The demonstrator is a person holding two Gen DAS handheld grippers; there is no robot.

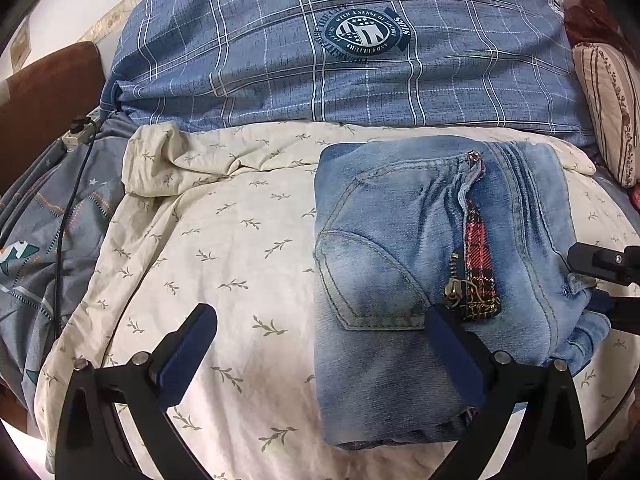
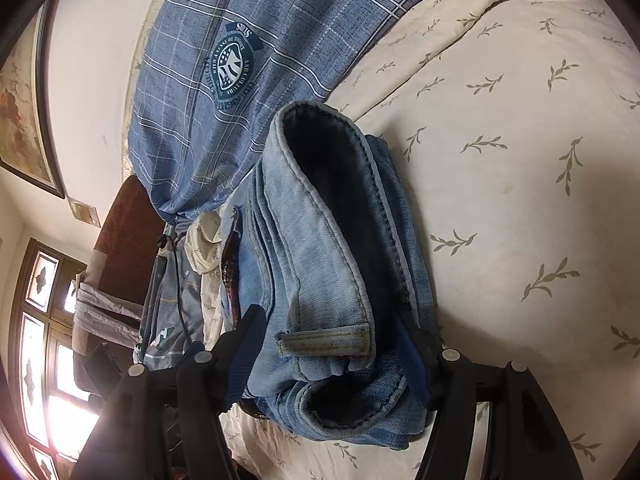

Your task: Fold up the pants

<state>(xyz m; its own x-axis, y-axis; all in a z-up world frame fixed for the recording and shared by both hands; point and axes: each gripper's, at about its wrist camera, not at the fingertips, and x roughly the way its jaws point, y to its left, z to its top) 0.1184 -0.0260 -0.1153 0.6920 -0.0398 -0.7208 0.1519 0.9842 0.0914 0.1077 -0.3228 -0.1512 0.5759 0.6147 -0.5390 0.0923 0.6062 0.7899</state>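
Note:
The light blue jeans (image 1: 384,256) lie folded into a compact bundle on the cream leaf-print sheet (image 1: 224,248), with a back pocket and a red plaid patch on top. My left gripper (image 1: 320,340) is open and empty, hovering over the bundle's near left edge. In the left wrist view my right gripper (image 1: 592,288) comes in at the bundle's right edge. In the right wrist view my right gripper (image 2: 332,344) has a finger on each side of the thick folded waistband of the jeans (image 2: 320,248), touching the denim; the jaws stand wide around the stack.
A blue plaid duvet (image 1: 320,60) with a round emblem is piled behind the jeans. A patterned pillow (image 1: 612,104) lies at the right. A grey quilt (image 1: 48,240), power strip and black cable (image 1: 64,208) are at the left. A window (image 2: 40,340) shows in the right wrist view.

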